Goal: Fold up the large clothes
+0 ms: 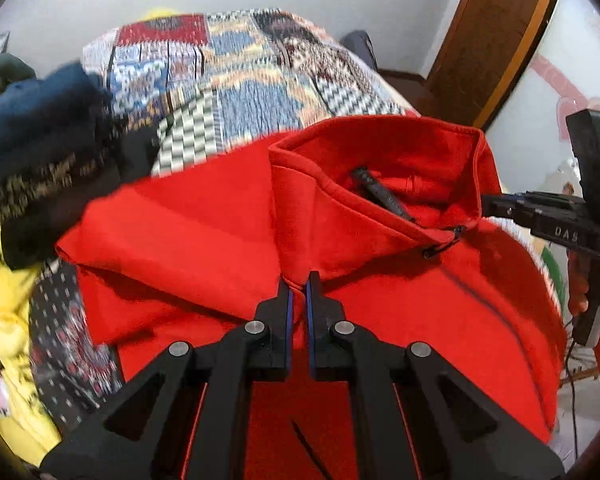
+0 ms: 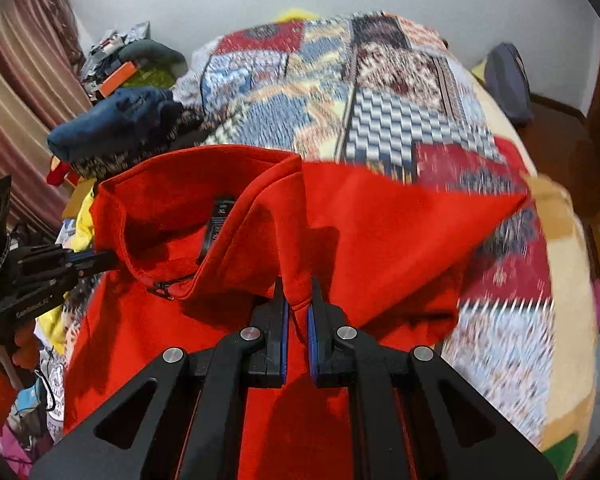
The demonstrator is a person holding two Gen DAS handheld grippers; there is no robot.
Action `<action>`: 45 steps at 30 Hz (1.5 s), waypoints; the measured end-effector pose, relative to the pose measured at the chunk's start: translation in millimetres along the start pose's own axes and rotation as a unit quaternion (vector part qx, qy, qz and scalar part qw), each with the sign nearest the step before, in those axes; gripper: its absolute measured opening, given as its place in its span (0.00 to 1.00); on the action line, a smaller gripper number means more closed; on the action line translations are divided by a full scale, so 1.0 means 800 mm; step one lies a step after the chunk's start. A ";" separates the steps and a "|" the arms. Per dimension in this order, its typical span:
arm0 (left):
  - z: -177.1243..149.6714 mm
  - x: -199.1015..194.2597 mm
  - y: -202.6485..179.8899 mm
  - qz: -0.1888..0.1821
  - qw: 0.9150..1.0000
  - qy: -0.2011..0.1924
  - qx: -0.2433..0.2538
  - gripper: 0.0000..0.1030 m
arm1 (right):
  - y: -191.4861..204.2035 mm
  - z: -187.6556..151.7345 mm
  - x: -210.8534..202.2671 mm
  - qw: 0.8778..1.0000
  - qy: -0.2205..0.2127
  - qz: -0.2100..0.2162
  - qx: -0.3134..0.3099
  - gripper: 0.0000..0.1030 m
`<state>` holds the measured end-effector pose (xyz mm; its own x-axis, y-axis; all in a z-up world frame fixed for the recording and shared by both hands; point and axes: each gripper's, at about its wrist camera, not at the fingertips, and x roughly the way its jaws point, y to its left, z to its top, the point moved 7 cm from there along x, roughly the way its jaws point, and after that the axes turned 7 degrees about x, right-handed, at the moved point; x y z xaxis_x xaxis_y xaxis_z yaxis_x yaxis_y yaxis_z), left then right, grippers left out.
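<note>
Both grippers are pinching red cloth right now: the left gripper (image 1: 299,280) is clamping a fold of the hoodie (image 1: 220,216) at one shoulder, just beside the collar (image 1: 380,152), and the right gripper (image 2: 298,286) is biting the matching fold at the other shoulder. Jaws nearly closed, a thin ridge of fabric squeezed between the blue pads on each side.

The hoodie is hanging between them, spreading over the near part of the bed (image 2: 380,120), collar standing open with a dark label (image 2: 216,224) showing inside. It is looking like thick fleece: soft, floppy, a fair weight, not slippery, so the shoulder seams are seeming the sensible places to be holding it, and it is probably going to sag in the middle unless the two are pulling apart.

Around it, the patchwork quilt (image 1: 240,72) is covering the bed. To one side a blue garment (image 1: 32,120) and a yellow one (image 1: 4,320) are lying heaped, close to the sleeve, and could be getting snagged in a fold. The far stretch of quilt is looking free for laying it flat.
</note>
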<state>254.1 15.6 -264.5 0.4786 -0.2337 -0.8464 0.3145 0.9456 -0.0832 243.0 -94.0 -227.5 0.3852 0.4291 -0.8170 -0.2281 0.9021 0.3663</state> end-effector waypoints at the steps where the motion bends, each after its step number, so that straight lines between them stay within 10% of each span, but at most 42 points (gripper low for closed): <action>1: -0.008 0.000 -0.002 0.001 1.000 0.002 0.002 0.05 | -0.002 -0.007 0.000 1.000 0.004 0.002 0.006 0.07; 13: -0.055 -0.038 0.011 0.031 0.999 0.010 0.008 0.08 | -0.025 -0.043 -0.039 0.999 0.020 -0.024 -0.004 0.13; 20: 0.005 -0.072 0.070 0.070 0.997 -0.031 -0.008 0.13 | -0.040 0.010 -0.070 0.999 -0.030 -0.025 0.025 0.13; 31: 0.098 -0.007 0.078 0.000 1.000 -0.018 -0.023 0.28 | -0.004 0.082 -0.002 0.999 -0.011 0.023 0.042 0.21; 40: 0.052 0.055 0.016 -0.052 0.998 0.038 0.012 0.28 | 0.016 0.025 0.052 0.995 0.085 0.050 0.028 0.21; 45: 0.007 0.043 -0.011 0.005 0.996 0.038 0.079 0.31 | 0.019 -0.023 0.035 0.995 0.088 0.027 -0.024 0.28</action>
<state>272.5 -1.9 -289.7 0.4203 -0.2008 -0.8849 0.4387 0.8986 0.0045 234.1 -69.4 -253.0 0.2091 0.4585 -0.8637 -0.2884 0.8729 0.3935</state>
